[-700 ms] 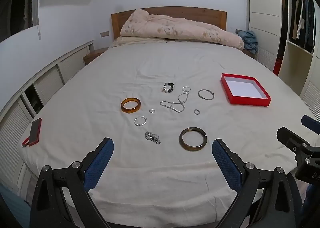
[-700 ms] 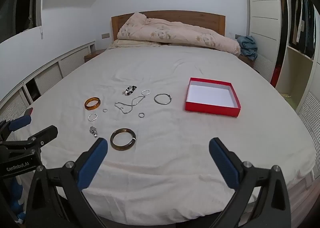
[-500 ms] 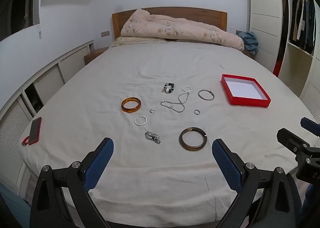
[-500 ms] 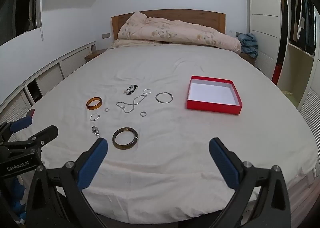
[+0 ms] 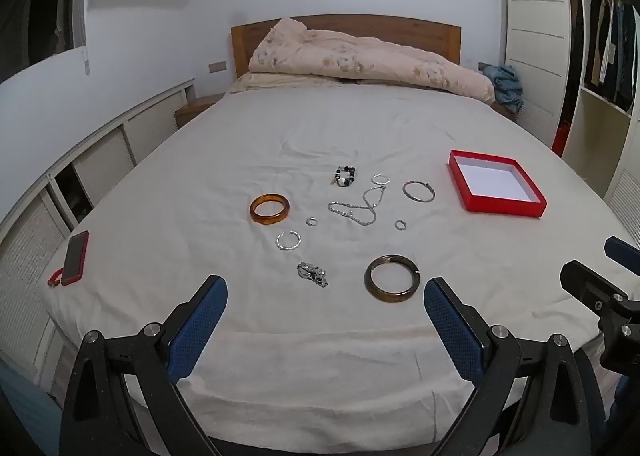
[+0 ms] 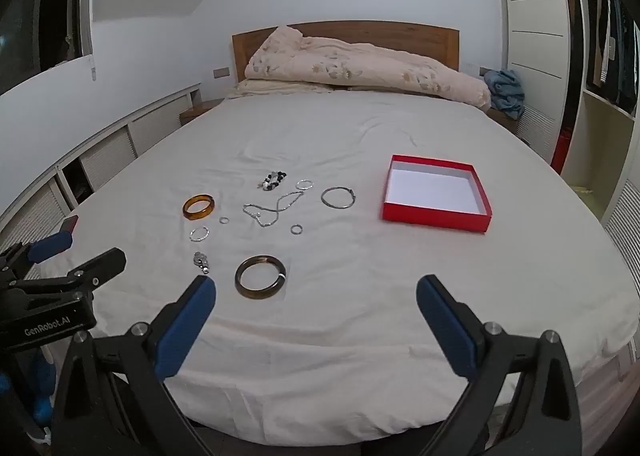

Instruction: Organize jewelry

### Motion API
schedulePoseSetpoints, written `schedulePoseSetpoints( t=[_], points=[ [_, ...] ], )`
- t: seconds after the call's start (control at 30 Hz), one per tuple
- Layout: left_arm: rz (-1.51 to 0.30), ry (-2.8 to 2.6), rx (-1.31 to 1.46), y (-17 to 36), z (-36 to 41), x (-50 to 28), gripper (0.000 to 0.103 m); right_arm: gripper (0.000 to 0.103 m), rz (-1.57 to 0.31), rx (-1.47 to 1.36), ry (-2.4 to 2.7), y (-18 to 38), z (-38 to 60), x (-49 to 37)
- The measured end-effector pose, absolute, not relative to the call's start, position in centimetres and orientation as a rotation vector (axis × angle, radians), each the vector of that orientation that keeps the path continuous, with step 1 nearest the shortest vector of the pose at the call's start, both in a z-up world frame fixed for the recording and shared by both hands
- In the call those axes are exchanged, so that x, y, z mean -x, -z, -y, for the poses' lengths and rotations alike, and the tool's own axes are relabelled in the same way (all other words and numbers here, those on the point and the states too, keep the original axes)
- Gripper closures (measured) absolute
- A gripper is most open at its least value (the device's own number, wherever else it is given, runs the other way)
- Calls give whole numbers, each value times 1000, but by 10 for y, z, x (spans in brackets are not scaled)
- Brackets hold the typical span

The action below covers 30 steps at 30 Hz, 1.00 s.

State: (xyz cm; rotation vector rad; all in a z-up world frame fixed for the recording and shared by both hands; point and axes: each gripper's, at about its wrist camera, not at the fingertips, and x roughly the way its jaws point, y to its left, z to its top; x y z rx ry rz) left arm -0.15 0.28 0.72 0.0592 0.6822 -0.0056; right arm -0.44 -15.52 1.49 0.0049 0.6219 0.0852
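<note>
Several pieces of jewelry lie on the white bed sheet: a dark brown bangle point(image 5: 393, 278) point(image 6: 261, 277), an amber bangle point(image 5: 269, 209) point(image 6: 199, 207), a silver chain necklace point(image 5: 357, 206) point(image 6: 273, 208), a beaded bracelet point(image 5: 345, 176), a thin silver bangle point(image 5: 418, 190) point(image 6: 338, 197), small rings and a silver clasp piece point(image 5: 312, 274). An empty red box point(image 5: 495, 188) point(image 6: 437, 193) sits to the right. My left gripper point(image 5: 326, 312) is open and empty, near the bed's front edge. My right gripper point(image 6: 316, 310) is open and empty, right of the dark bangle.
A phone in a red case point(image 5: 75, 258) lies at the bed's left edge. A folded pink duvet point(image 5: 360, 56) lies by the wooden headboard. Low white cabinets run along the left wall. A wardrobe point(image 5: 600, 56) stands on the right.
Both grippers have shifted slightly; the jewelry and box sit marginally lower and nearer in both views. Nothing was grasped or moved.
</note>
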Motion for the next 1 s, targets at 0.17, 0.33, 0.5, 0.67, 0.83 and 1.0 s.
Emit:
schedulePoseSetpoints(
  t=[0.17, 0.33, 0.5, 0.67, 0.83, 1.0],
  points=[
    [-675, -8, -66, -10, -2, 2, 5, 2, -618, -9, -98, -17, 153, 4],
    [-664, -19, -57, -10, -7, 6, 5, 2, -616, -7, -109, -19, 153, 5],
    [-664, -8, -56, -10, -7, 7, 5, 2, -616, -8, -106, -20, 154, 5],
    [-657, -10, -52, -11, -9, 8, 5, 2, -617, -9, -106, -20, 154, 5],
    [-656, -8, -53, -10, -8, 8, 5, 2, -618, -12, -112, -21, 155, 6],
    [-668, -4, -55, -8, -8, 2, 5, 2, -621, -2, -118, -21, 154, 4]
  ],
)
